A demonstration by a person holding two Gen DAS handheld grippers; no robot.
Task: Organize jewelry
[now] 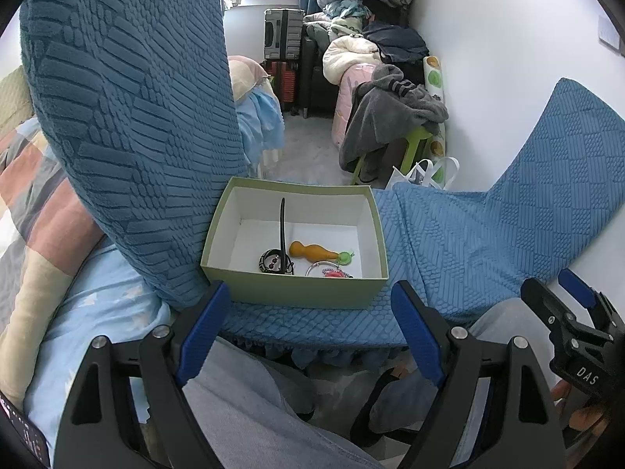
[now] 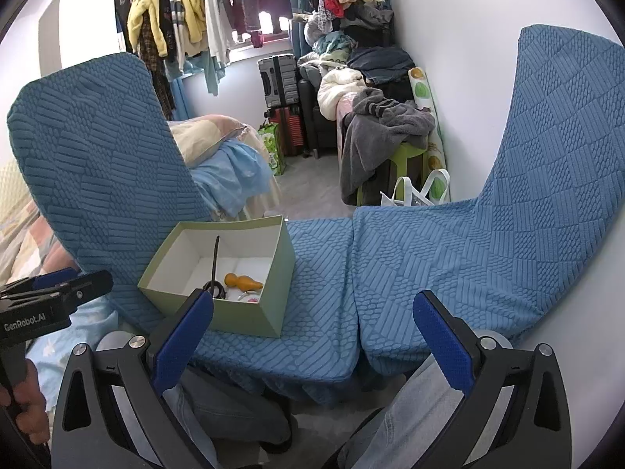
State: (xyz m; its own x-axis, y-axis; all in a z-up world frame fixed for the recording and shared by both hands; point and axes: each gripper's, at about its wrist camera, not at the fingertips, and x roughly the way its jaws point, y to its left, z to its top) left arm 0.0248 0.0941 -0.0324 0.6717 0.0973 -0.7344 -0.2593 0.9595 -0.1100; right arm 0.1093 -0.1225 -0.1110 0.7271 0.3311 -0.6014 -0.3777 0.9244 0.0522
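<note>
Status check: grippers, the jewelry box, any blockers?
Left gripper open, empty. Right gripper open, empty. Green box on blue chair seat, jewelry inside: orange gourd pendant, black hair stick. Nothing in the way.

Both wrist views look down, close, over the green box; the right one sits further right.

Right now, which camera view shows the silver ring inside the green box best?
The left wrist view: the silver ring lies unobstructed near the green box's front wall. In the right wrist view the box wall hides most of it, leaving only a sliver.
</note>
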